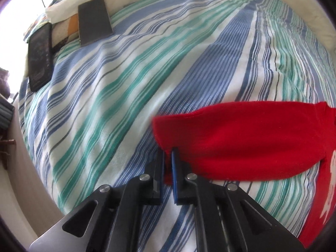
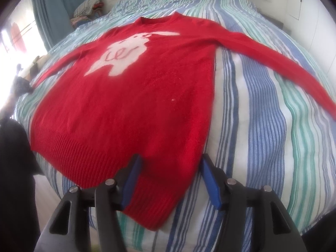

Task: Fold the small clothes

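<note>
Our red sweater (image 2: 126,109) lies face up on the striped bed (image 2: 262,126). Our left tongs (image 1: 168,155) are clamped on the sleeve cuff (image 1: 168,147); our right tongs (image 2: 170,168) stand apart over the hem corner, apparently not gripping. We should carry the sleeve flat across the chest.

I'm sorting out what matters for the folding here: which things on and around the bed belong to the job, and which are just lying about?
For the job:
red sweater
its sleeve cuff, pinched by the left hand-held gripper
right hand-held gripper, open over the hem

Lying about:
dark phone
grey flat slab
pile of clothes
striped bedspread
</note>
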A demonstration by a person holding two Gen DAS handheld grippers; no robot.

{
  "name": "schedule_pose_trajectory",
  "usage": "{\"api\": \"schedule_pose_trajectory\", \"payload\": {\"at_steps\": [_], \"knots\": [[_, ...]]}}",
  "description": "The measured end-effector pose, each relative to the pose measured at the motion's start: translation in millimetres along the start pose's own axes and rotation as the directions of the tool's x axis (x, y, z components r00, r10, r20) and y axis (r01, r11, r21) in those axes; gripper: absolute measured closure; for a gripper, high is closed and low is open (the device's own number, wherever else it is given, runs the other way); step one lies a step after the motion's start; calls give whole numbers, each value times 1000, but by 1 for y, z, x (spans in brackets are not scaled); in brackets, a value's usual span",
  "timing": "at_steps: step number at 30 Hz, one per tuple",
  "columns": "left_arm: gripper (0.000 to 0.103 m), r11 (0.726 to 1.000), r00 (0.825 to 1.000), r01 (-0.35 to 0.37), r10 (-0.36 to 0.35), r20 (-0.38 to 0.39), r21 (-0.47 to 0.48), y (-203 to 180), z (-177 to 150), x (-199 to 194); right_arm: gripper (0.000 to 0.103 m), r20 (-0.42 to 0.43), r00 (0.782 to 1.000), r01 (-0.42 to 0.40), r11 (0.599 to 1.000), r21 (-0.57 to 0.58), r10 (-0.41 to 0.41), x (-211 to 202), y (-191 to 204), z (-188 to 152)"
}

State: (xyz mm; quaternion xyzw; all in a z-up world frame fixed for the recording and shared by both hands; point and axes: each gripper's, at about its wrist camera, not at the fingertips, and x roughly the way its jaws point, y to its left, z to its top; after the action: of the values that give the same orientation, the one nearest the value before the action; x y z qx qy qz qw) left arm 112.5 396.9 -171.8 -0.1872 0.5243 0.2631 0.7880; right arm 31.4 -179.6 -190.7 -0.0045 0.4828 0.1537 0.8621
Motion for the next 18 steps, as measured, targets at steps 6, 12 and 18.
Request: {"api": "schedule_pose_trajectory", "payload": {"at_steps": [6, 12, 18], "knots": [[66, 994, 996, -22, 13, 90, 103, -30, -8, -45, 46, 30, 1000, -3, 1000, 22, 3, -11, -6, 3], [31, 963, 955, 134, -189, 227, 235, -87, -36, -127, 28, 192, 973, 110, 989, 104, -128, -52, -35, 20], [13, 896, 902, 313, -384, 197, 314, -153, -84, -158, 26, 227, 949, 180, 968, 174, -218, -68, -78, 39]]}}
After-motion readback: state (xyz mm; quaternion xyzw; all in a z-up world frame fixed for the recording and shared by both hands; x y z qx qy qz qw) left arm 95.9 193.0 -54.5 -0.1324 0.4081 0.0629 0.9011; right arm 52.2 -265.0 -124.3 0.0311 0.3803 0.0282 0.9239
